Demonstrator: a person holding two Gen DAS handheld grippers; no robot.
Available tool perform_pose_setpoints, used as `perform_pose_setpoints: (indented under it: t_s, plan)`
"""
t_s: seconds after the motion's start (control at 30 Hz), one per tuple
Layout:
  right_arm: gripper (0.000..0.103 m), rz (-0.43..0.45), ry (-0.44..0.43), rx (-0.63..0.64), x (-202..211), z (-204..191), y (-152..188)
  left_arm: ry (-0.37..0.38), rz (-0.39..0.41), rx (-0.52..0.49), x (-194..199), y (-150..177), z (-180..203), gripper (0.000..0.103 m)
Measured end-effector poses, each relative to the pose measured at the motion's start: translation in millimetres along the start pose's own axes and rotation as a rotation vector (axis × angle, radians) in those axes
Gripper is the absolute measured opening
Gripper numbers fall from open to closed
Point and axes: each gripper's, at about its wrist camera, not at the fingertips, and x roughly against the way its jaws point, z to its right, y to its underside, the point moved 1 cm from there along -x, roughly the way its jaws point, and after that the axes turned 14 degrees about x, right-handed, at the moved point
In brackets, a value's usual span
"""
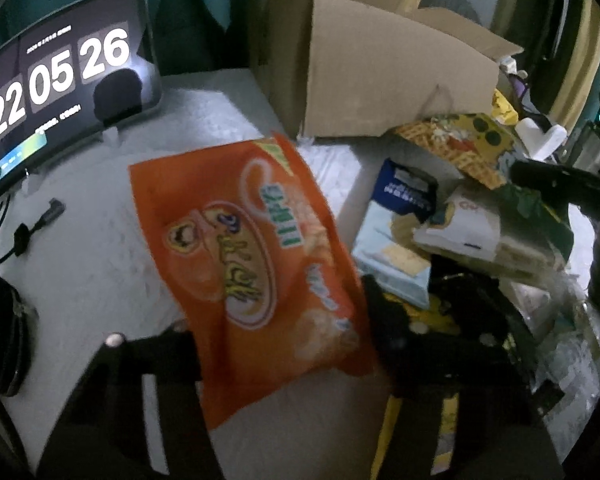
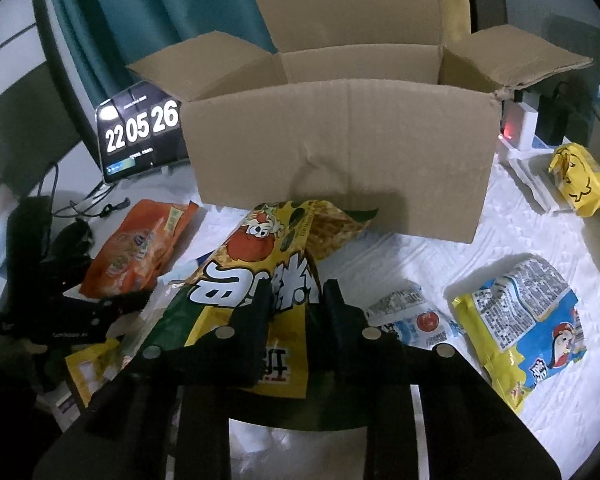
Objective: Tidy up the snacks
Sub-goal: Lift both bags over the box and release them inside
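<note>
The right hand-held gripper (image 2: 296, 300) pinches the yellow snack bag (image 2: 256, 264), and the left hand-held gripper (image 1: 284, 344) clamps the orange snack bag (image 1: 252, 240), both low over the counter (image 2: 440, 248). Probably next: lift each into the open cardboard box (image 2: 340, 160) behind. Only the right wrist view shows the box's empty mouth.

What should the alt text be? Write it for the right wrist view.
The right gripper pinches a yellow snack bag before an open cardboard box on a white cloth, other snack packets around it.
</note>
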Motion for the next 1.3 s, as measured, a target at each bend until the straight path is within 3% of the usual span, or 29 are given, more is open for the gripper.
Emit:
perform_pose_setpoints:
  t_s: [0.13,0.43,0.8,1.3]
  plan:
    - [0.027,0.025,0.003,0.010,13,-3,-2,-0.005,0.024,0.001,12,-3,-2,0.050]
    - [0.027,0.082,0.013,0.019,46,-8,-4,0.012,0.116,-0.012,54,-4,10,0.049]
    - [0.027,0.158,0.052,0.023,78,2,-16,0.056,0.217,-0.066,88,-30,38,0.049]
    - [0.027,0.241,0.091,0.024,94,36,-50,0.082,0.284,-0.137,94,-71,76,0.049]
